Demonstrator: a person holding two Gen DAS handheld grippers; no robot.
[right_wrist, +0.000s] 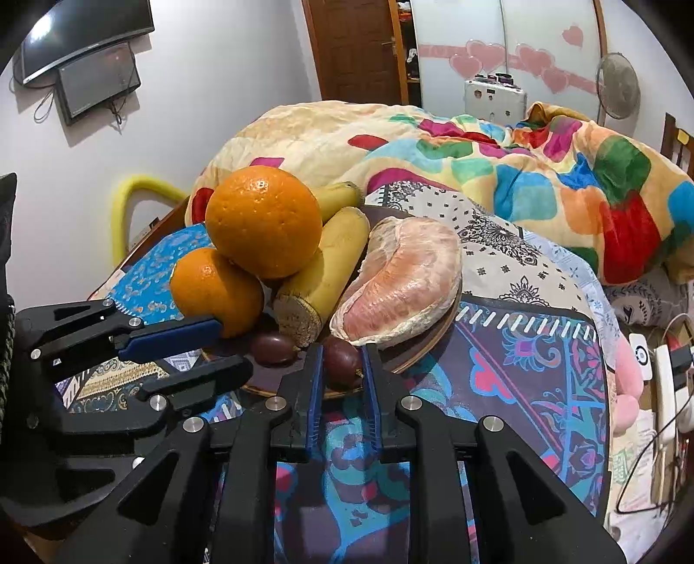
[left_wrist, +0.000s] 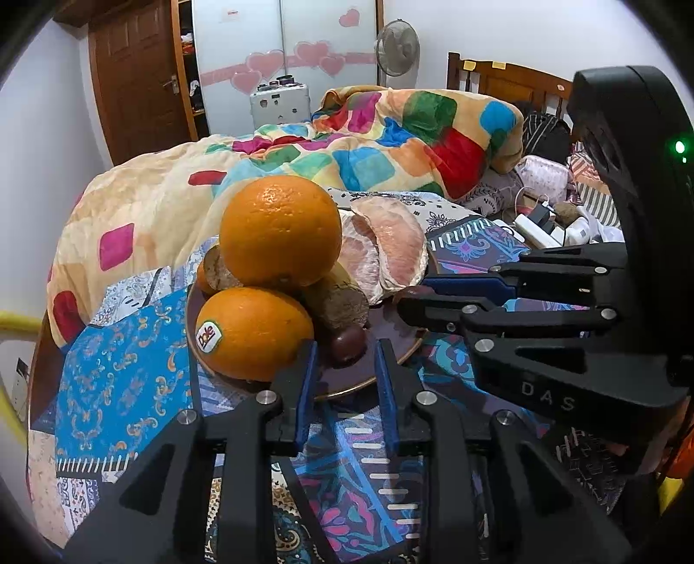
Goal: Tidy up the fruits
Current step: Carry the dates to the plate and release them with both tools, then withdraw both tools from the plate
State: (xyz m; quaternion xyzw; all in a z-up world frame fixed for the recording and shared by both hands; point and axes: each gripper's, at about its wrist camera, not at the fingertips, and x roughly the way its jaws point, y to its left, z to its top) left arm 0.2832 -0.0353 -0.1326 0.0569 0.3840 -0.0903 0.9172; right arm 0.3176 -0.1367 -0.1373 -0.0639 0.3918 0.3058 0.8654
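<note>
At lower centre of the right wrist view, the right gripper brackets a passion fruit on the plate, probably to lift it, while the left gripper waits, parted and empty

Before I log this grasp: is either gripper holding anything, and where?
Right gripper fingers flank a passion fruit at its sides; contact unclear. Left gripper holds nothing.

Both wrist views are brightly and evenly lit by indoor light from overhead, with small highlights on the top orange and glare on the wall screen. Shadows under the fruit are soft. Fisheye bending curves the room's edges, dark vignette fills the corners, and focus holds sharp throughout
</note>
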